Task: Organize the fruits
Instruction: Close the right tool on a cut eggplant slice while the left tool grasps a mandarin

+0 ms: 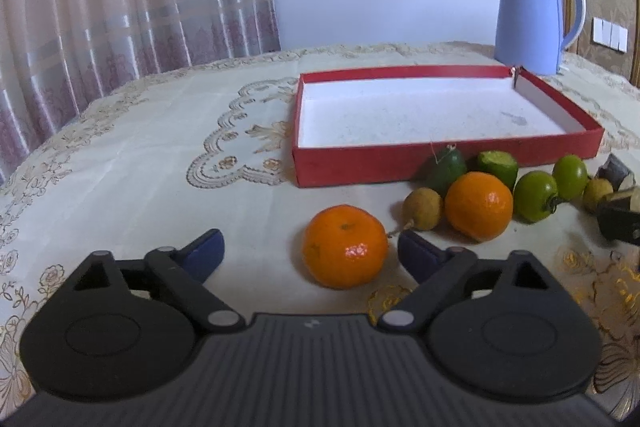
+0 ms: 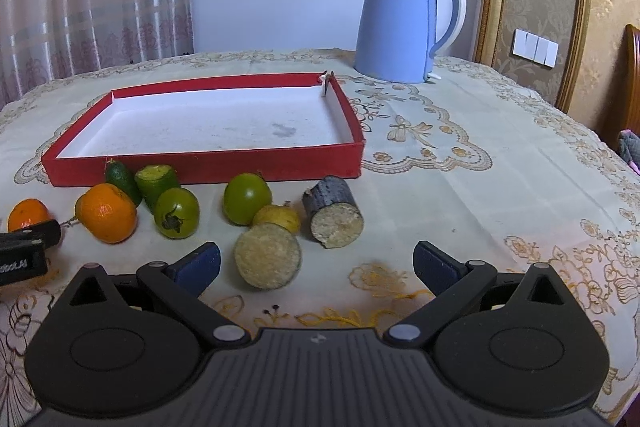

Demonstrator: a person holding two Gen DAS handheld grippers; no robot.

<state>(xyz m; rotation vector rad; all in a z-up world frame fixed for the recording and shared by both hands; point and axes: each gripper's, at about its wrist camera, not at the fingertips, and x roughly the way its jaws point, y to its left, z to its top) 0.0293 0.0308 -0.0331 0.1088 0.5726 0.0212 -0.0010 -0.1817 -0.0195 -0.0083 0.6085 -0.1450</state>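
Blue-padded and spread wide, the left gripper [image 1: 310, 257] grasps nothing: the nearer orange [image 1: 345, 246] sits on the cloth between its fingers, closer to the right pad, with no pad pressing on it. The right gripper [image 2: 316, 263] is likewise released, a cut pale-faced cylinder [image 2: 267, 261] lying just inside its left finger. Taking the red box [image 2: 208, 163] as landmark: its white floor holds no fruit, and all the fruit lies on the tablecloth [image 2: 460, 211] along its near wall. A second orange [image 2: 106, 213], two green tomatoes [image 2: 177, 213], a dark green fruit [image 2: 122, 179] and a dark-skinned stub [image 2: 333, 211] crowd that wall. Beyond the box's far right corner stands a blue kettle [image 2: 400, 23].
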